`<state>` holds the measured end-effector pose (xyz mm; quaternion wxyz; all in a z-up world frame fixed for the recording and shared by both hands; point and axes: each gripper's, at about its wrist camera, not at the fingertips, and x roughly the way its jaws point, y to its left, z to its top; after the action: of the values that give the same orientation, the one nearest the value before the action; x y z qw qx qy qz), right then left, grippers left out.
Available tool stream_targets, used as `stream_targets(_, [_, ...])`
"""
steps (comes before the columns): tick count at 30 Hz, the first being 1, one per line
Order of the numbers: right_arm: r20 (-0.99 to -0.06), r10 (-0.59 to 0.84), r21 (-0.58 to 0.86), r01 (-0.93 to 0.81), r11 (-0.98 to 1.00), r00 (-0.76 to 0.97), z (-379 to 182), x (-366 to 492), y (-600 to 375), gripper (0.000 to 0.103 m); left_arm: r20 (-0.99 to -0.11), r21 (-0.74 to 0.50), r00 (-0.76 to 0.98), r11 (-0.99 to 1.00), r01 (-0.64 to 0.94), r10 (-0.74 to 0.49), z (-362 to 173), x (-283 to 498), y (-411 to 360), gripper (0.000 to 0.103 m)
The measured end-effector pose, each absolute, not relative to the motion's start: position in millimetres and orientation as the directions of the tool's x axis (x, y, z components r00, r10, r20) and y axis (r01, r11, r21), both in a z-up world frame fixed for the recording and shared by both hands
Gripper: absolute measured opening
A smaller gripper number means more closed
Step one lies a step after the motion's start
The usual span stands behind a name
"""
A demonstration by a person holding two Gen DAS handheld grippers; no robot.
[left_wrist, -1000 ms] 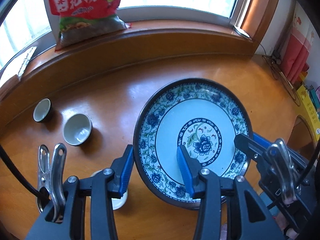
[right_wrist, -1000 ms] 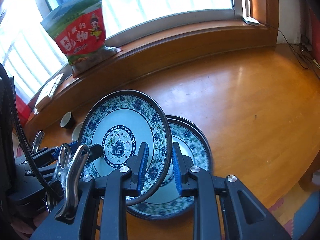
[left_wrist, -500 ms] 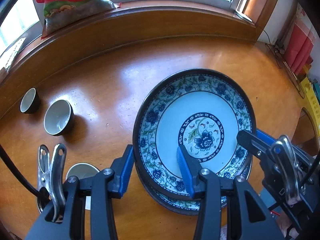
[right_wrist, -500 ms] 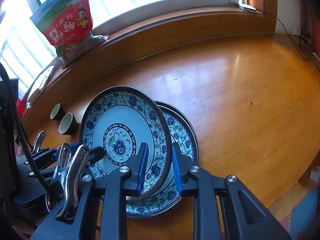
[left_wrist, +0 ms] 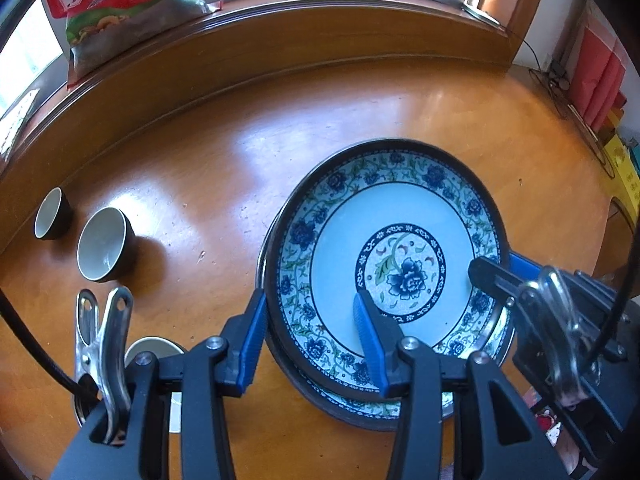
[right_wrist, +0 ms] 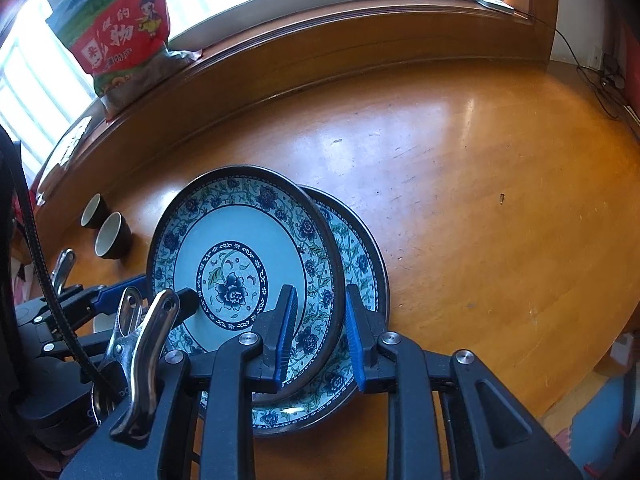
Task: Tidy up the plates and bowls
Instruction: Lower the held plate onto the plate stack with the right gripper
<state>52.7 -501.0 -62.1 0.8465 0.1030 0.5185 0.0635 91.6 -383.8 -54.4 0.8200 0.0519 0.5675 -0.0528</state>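
A blue-and-white floral plate (left_wrist: 384,240) (right_wrist: 240,240) with a dark rim is held by both grippers. It tilts over a matching second plate (left_wrist: 352,412) (right_wrist: 360,264) that lies on the wooden table (right_wrist: 460,184), and its near edge dips into that plate. My left gripper (left_wrist: 312,344) (right_wrist: 156,292) is shut on the top plate's left rim, one pad outside and one on the inner face. My right gripper (right_wrist: 320,332) (left_wrist: 500,268) is shut on the opposite rim.
Two dark cups (left_wrist: 104,244) (left_wrist: 52,214) with pale insides stand left of the plates. A white cup (left_wrist: 154,350) shows below my left gripper. A red-and-green snack bag (right_wrist: 120,44) leans on the window ledge. Cables (right_wrist: 604,84) lie at the far right.
Both grippers have sunk with the top plate. It hung high and steeply tilted above the lower plate; now it lies flatter and close onto it.
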Motion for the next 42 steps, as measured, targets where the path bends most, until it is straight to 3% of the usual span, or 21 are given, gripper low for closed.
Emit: stream_targets(42, [-0.817,0.255,0.278,-0.034,0.960,0.517,-34.9,38.5,-479.8,0.030,-0.877,-0.072,0.458,0.981,0.180,-0.149,-0.1,64.9,-357.2,0.046])
